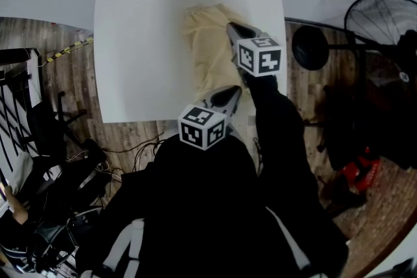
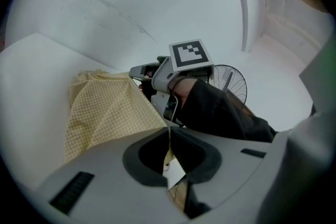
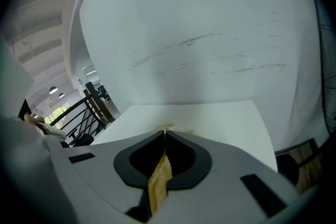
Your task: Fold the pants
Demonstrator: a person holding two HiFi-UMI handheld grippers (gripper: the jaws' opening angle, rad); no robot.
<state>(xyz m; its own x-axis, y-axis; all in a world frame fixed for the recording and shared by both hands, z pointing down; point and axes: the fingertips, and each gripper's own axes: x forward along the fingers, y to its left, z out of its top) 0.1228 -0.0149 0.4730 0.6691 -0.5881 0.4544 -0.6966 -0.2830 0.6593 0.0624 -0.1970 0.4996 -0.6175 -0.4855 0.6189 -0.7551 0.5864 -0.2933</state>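
The pants are pale yellow checked cloth, lying bunched on the right half of the white table. My left gripper sits at the table's near edge, shut on the pants' near end; a thin fold of yellow cloth runs between its closed jaws. My right gripper is farther up the pants near the table's right edge, shut on the cloth, which hangs pinched between its jaws. In the left gripper view the pants spread ahead, with the right gripper and its marker cube beyond.
A black standing fan is on the floor right of the table. Black chairs and cables crowd the wooden floor at the lower left. A black railing shows at the left in the right gripper view. A white wall lies behind the table.
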